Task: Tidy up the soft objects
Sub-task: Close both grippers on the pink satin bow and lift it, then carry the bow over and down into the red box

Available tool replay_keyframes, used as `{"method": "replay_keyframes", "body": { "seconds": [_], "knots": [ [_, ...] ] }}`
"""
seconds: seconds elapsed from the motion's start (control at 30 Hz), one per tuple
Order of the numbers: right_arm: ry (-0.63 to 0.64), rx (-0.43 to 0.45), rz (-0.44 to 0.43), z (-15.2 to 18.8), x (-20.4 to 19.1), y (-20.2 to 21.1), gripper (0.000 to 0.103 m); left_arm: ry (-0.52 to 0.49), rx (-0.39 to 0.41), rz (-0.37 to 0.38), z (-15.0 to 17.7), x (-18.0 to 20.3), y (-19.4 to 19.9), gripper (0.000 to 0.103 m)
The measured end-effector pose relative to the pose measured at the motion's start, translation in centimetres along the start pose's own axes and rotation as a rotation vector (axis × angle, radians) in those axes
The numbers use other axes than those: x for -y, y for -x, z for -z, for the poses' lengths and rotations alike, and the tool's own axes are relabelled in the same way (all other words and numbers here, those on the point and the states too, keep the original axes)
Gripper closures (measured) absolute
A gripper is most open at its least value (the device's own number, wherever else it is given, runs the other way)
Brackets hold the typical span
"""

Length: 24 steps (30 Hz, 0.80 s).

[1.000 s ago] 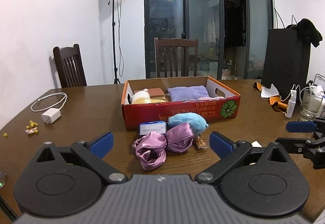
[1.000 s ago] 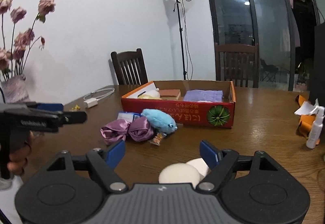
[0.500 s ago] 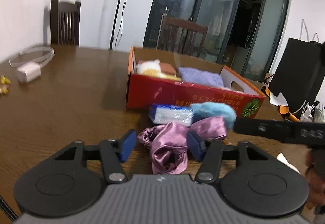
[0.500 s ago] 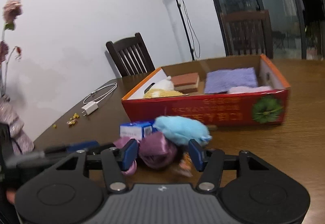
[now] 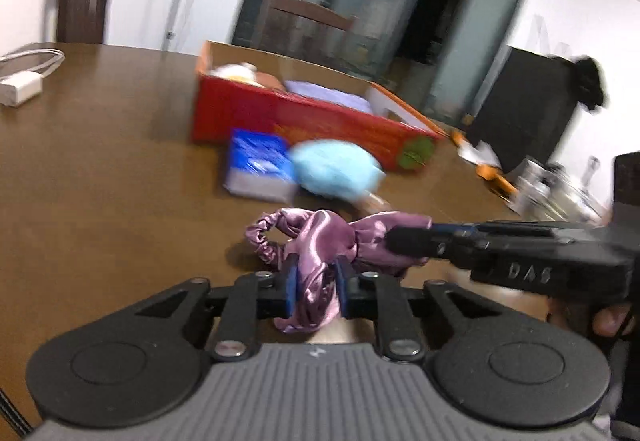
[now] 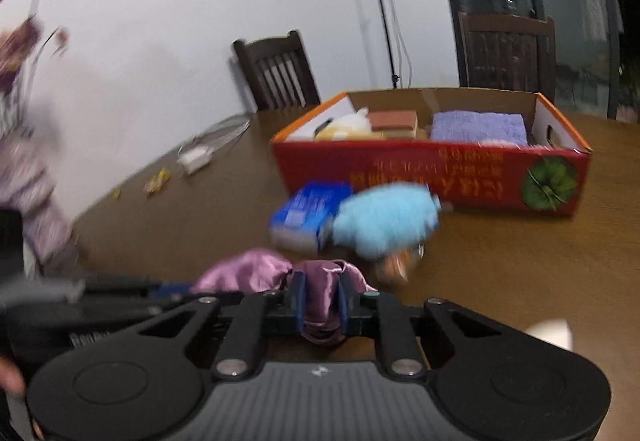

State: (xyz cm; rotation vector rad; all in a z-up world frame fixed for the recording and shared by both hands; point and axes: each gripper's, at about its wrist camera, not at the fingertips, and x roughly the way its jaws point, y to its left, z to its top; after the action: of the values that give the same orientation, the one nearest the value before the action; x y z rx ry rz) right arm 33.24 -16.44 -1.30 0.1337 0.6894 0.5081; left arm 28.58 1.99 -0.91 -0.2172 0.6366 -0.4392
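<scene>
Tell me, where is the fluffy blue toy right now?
The fluffy blue toy lies on the table before the red box, touching the blue packet on its left, beyond the purple cloth.

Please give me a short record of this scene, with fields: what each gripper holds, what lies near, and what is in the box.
left gripper: shut on satin cloth, jaws just closing
right gripper: shut on the same cloth's other end, jaws just closing
behind cloth: blue plush, blue packet
box: purple towel, brown block, pale plush
surface: table
</scene>
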Motion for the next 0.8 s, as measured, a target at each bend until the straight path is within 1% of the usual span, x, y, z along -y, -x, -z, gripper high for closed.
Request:
{"method": "replay_keyframes", "body": {
  "seconds": [0.03,0.07,0.1,0.13,0.17,0.2,0.23,0.27,0.33,0.37,0.43,0.47,0.53,0.57,0.6,0.7,0.73,0.77,0.8],
  "knots": [
    [0.016,-0.008,0.001,1.0,-0.3,1.2,0.088,0.000,0.002,0.028,0.4,0.2,0.9,0.069],
    [0.021,-0.016,0.001,1.9,-0.4,2.1,0.089,0.006,0.015,0.045,0.8,0.3,1.7,0.060],
    [0.022,-0.027,-0.001,2.8,-0.4,3.0,0.089,0.012,0.035,0.049,0.9,0.4,2.4,0.049],
    [0.020,-0.041,0.000,3.5,-0.4,3.7,0.089,0.011,0.061,0.040,0.8,0.5,3.0,0.043],
    [0.016,-0.052,0.005,4.0,-0.5,4.2,0.089,0.003,0.089,0.023,0.7,0.6,3.3,0.033],
    [0.011,-0.057,0.011,4.4,-0.4,4.5,0.090,-0.005,0.103,0.004,0.4,1.0,3.3,0.031],
    [0.003,-0.054,0.015,4.9,-0.3,4.9,0.090,-0.007,0.098,-0.010,-0.1,1.3,2.9,0.031],
    [-0.001,-0.050,0.017,5.1,-0.3,5.2,0.090,-0.005,0.088,-0.004,-0.5,1.7,2.6,0.031],
    [0.001,-0.041,0.025,5.5,-0.5,5.5,0.090,0.005,0.087,0.023,-0.9,2.5,1.9,0.031],
    [0.000,-0.037,0.027,5.8,-0.5,5.7,0.090,-0.001,0.077,0.037,-0.8,2.9,1.6,0.033],
    [0.003,-0.033,0.032,6.0,-0.6,5.9,0.090,-0.013,0.041,0.036,-0.4,3.5,1.0,0.053],
    [0.007,-0.033,0.033,6.2,-0.7,6.2,0.090,-0.021,0.024,0.040,0.0,3.6,0.8,0.067],
    [0.025,-0.038,0.026,6.4,-0.8,6.9,0.088,-0.017,0.020,0.038,0.9,3.7,1.1,0.070],
    [0.027,-0.028,0.019,6.3,-0.6,7.5,0.085,-0.020,0.019,0.038,1.5,3.9,1.6,0.071],
    [0.014,-0.012,0.004,6.1,-0.4,8.2,0.084,-0.027,0.025,0.040,1.9,4.1,2.1,0.071],
    [-0.078,0.046,-0.066,5.0,1.0,9.9,0.081,-0.089,0.058,0.046,3.6,5.1,3.5,0.071],
    [-0.108,0.066,-0.078,4.7,1.4,10.1,0.080,-0.109,0.054,0.053,4.1,5.3,3.7,0.071],
    [-0.134,0.073,-0.083,4.5,1.6,9.9,0.076,-0.126,0.053,0.048,4.5,5.5,3.8,0.072],
    [-0.149,0.065,-0.081,4.2,1.7,9.4,0.073,-0.136,0.055,0.039,4.8,5.6,3.9,0.072]
  ]
}}
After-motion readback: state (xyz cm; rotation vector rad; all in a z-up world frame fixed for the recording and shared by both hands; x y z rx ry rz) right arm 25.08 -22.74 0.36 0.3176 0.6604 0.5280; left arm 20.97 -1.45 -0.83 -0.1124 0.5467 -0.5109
